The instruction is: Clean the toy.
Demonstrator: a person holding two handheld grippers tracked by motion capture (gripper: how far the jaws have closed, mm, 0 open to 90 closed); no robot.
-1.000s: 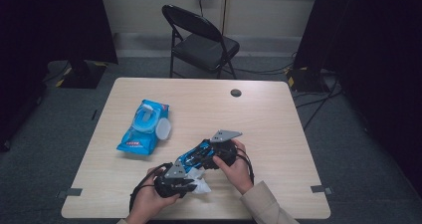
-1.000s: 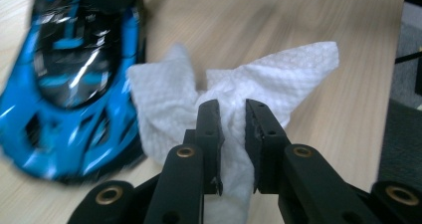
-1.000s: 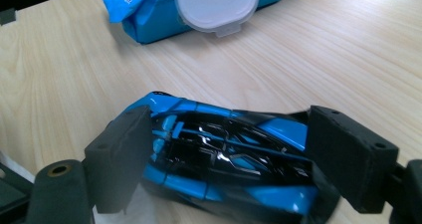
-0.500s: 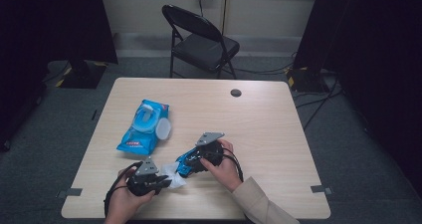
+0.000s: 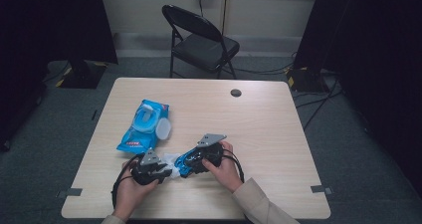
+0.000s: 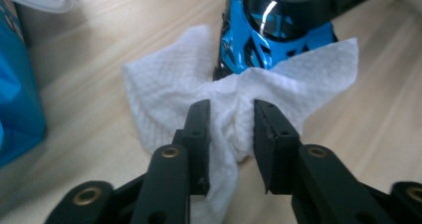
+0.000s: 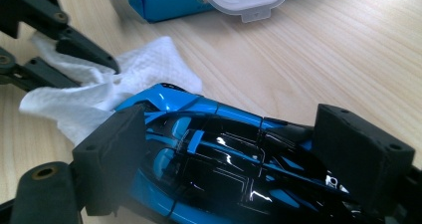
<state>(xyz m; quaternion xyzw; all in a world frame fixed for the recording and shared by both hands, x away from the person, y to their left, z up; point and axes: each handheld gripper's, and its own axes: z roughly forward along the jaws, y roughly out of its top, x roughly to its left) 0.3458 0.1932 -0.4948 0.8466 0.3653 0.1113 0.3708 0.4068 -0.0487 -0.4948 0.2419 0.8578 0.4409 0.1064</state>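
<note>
Each tool has black jaws with brass-ringed pivots, small screws, a grey three-cornered plate and a black cable. The right arm wears a beige sleeve.

High view dim, dark at 3 and 9 o'clock; gripper views bright, glare on toy car, near jaws soft.

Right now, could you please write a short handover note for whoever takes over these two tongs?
Left tongs: jaws have just been opening, with the bunched white wipe still between them.
Right tongs: clamped across the blue toy car, held low over the table.
Wipes pack: lid open, behind the left tongs.
Done: wipe is out and touching the car's end.
Left: probably finish wiping and set both down.
</note>
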